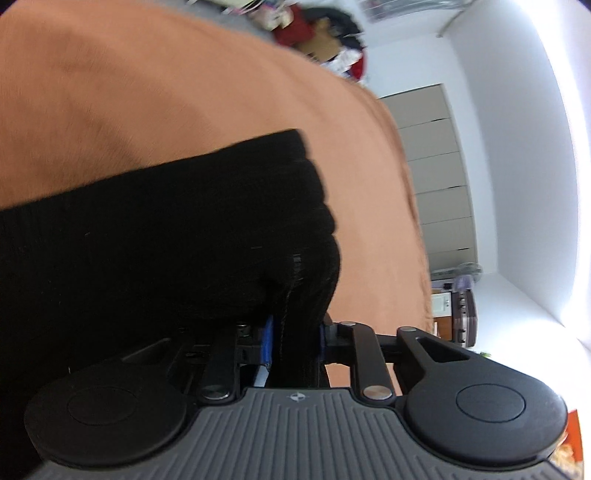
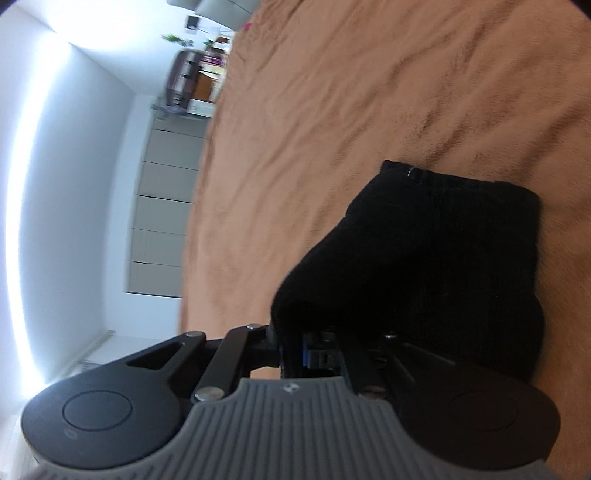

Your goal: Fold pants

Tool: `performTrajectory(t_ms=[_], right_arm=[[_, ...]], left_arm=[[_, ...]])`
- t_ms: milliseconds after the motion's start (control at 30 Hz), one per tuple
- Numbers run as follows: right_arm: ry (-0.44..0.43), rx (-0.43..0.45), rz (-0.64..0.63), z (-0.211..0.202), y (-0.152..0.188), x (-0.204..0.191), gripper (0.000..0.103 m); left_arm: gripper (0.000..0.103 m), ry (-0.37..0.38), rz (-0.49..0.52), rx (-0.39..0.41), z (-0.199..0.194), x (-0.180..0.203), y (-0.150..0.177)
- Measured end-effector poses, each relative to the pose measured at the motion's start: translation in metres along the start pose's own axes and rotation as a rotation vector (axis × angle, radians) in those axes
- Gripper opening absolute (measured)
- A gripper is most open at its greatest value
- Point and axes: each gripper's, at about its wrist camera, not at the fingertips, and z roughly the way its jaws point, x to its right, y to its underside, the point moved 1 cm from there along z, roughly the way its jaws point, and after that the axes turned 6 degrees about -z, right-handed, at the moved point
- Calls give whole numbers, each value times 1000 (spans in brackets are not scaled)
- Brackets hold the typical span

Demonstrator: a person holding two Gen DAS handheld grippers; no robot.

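Observation:
The black pants [image 1: 166, 236] lie on an orange-brown blanket [image 1: 147, 92]. My left gripper [image 1: 295, 343] is shut on an edge of the black fabric, which bunches between its blue pads and hides the fingertips. In the right wrist view the pants [image 2: 424, 258] hang as a folded black mass with a hem at the top. My right gripper [image 2: 295, 350] is shut on another edge of the fabric; the cloth covers its fingertips. Both views are tilted sideways.
The blanket [image 2: 332, 110] covers a wide bed-like surface. Beyond its edge stand grey drawer fronts [image 1: 439, 177], white walls, a pile of clothes [image 1: 325, 33], and a brown cabinet [image 2: 184, 77] with small items.

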Motion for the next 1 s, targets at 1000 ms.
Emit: performTrajectory(t_ms=[1000], right_arm=[[-32,-547,-892,56,220,-99,38]], left_arm=[[55,122,82,-202,-60,13,12]])
